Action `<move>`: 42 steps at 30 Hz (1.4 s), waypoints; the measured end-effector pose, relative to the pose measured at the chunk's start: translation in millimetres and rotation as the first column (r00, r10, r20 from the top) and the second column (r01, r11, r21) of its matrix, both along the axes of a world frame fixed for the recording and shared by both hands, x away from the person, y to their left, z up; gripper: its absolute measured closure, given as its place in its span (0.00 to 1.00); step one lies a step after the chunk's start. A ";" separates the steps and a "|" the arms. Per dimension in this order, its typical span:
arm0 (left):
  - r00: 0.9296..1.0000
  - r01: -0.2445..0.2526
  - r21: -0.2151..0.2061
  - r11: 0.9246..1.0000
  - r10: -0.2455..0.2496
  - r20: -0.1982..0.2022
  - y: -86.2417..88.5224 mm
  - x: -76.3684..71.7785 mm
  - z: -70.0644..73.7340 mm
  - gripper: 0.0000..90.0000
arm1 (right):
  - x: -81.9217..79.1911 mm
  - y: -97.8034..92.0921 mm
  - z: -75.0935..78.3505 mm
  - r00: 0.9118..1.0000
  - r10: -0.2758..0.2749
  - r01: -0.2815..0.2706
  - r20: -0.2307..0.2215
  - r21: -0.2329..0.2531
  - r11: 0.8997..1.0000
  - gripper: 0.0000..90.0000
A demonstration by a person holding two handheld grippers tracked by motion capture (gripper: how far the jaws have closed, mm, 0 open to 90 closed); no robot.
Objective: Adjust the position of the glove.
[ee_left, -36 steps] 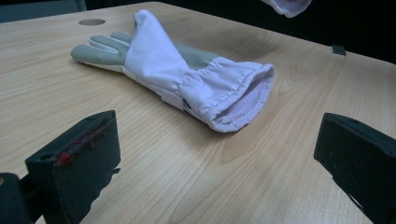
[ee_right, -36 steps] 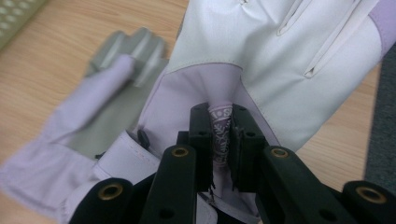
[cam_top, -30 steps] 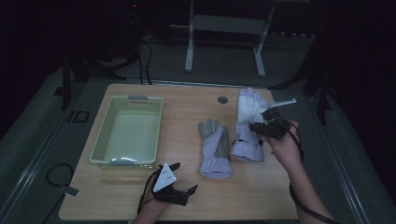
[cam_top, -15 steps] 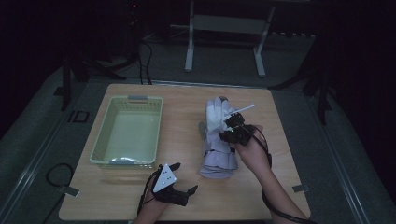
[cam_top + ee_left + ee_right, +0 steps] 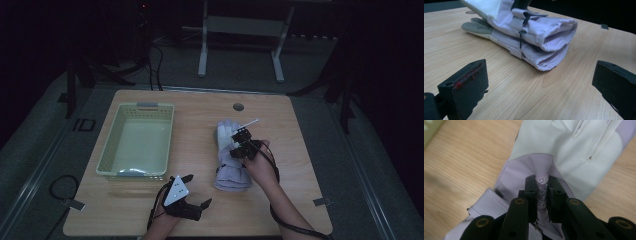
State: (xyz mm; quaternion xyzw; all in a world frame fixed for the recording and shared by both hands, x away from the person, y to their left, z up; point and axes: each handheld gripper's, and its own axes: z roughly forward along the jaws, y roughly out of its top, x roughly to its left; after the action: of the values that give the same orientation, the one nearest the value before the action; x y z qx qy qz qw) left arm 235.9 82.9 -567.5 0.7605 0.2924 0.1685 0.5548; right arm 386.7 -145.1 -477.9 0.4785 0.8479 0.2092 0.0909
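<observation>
Glove [image 5: 574, 152] pinched in right gripper [image 5: 542, 192]

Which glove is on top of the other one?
The glove pinched by the right tongs lies on top; the bottom glove rests flat on the table.

The upper glove [image 5: 574, 147] is showing a white palm and fingers with pale lilac fabric at the wrist, and the fold pinched in the black right gripper [image 5: 542, 195] is bearing a lilac-and-white printed pattern. The lower glove [image 5: 477, 27] is showing grey-green fingers and a lilac cuff with ribbed lining. The left gripper [image 5: 187, 200] is looking black with a white three-cornered plate, its near jaw streaked red. The basket [image 5: 111, 155] at the left is appearing pale green, and the table [image 5: 295, 200] is showing light wood grain
</observation>
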 end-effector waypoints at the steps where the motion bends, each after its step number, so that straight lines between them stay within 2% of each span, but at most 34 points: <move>1: 1.000 0.002 0.002 1.000 -0.002 -0.001 0.1 -0.1 0.0 0.00 | -0.3 0.3 -2.5 1.000 0.005 -0.005 -0.003 -0.005 1.000 0.89; 6: 1.000 0.005 0.003 1.000 -0.005 -0.005 0.0 -0.2 0.0 0.00 | -6.8 -5.1 -3.8 0.999 0.042 -0.041 0.007 -0.028 0.999 0.89; 9: 1.000 0.004 0.004 1.000 -0.004 -0.008 -0.1 -0.1 0.1 0.00 | -6.9 -10.4 -2.8 0.997 0.079 -0.079 -0.007 -0.039 0.996 0.88; 13: 1.000 0.005 0.002 1.000 -0.005 -0.010 0.1 0.1 0.1 0.00 | -6.0 -9.0 -2.1 0.992 0.124 -0.124 -0.008 -0.076 0.989 0.86; 15: 1.000 0.001 -0.002 1.000 -0.001 -0.014 0.6 0.6 0.0 0.00 | -6.3 -7.7 -2.2 0.992 0.128 -0.128 -0.007 -0.083 0.988 0.86; 23: 1.000 0.005 -0.006 1.000 -0.005 -0.015 0.6 0.7 0.0 0.00 | -4.8 -10.2 -0.4 0.991 0.137 -0.137 0.000 -0.055 0.989 0.78; 26: 1.000 0.007 -0.008 1.000 -0.007 -0.017 2.0 1.3 0.1 0.00 | -5.6 -12.6 5.2 0.990 0.137 -0.136 0.015 -0.029 0.990 0.68; 30: 1.000 0.012 0.000 1.000 -0.012 0.010 1.6 2.2 1.2 0.00 | -10.4 -21.1 14.1 0.987 0.146 -0.148 0.073 0.030 0.988 0.38; 33: 1.000 0.021 -0.008 1.000 -0.021 0.004 0.0 1.6 4.1 0.00 | -17.0 -32.5 18.6 0.978 0.157 -0.169 0.136 0.087 0.982 0.19; 34: 1.000 0.021 0.001 1.000 -0.021 -0.002 -1.5 1.8 5.5 0.00 | -18.9 -37.6 19.3 0.976 0.152 -0.173 0.156 0.128 0.977 0.15; 35: 1.000 0.022 0.010 1.000 -0.022 -0.008 -2.6 2.0 6.5 0.00 | -21.1 -42.8 19.8 0.975 0.159 -0.184 0.154 0.168 0.969 0.15; 37: 1.000 0.005 0.016 1.000 -0.005 0.008 -5.1 1.7 8.5 0.00 | -24.8 -50.9 18.4 0.971 0.176 -0.205 0.160 0.186 0.961 0.15; 38: 1.000 0.002 0.017 1.000 -0.002 0.000 -6.4 2.3 9.4 0.00 | -27.0 -56.1 16.8 0.963 0.190 -0.227 0.190 0.194 0.954 0.15; 40: 0.999 0.024 0.000 1.000 -0.024 -0.023 -8.0 3.6 10.6 0.00 | -28.6 -65.3 12.8 0.938 0.226 -0.282 0.261 0.199 0.939 0.16; 41: 0.999 0.021 0.001 1.000 -0.021 -0.031 -9.1 3.9 11.0 0.00 | -29.1 -69.6 11.0 0.935 0.219 -0.278 0.280 0.193 0.941 0.18; 42: 0.998 0.003 0.024 1.000 -0.001 -0.059 -10.9 5.0 12.8 0.00 | -28.8 -73.2 10.0 0.933 0.214 -0.275 0.289 0.190 0.942 0.18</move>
State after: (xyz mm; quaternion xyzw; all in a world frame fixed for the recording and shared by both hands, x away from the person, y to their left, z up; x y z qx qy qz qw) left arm 240.9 71.9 -554.8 0.7720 0.3059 0.1491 0.5369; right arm 357.9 -218.3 -467.9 0.3434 0.8518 0.3767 0.1209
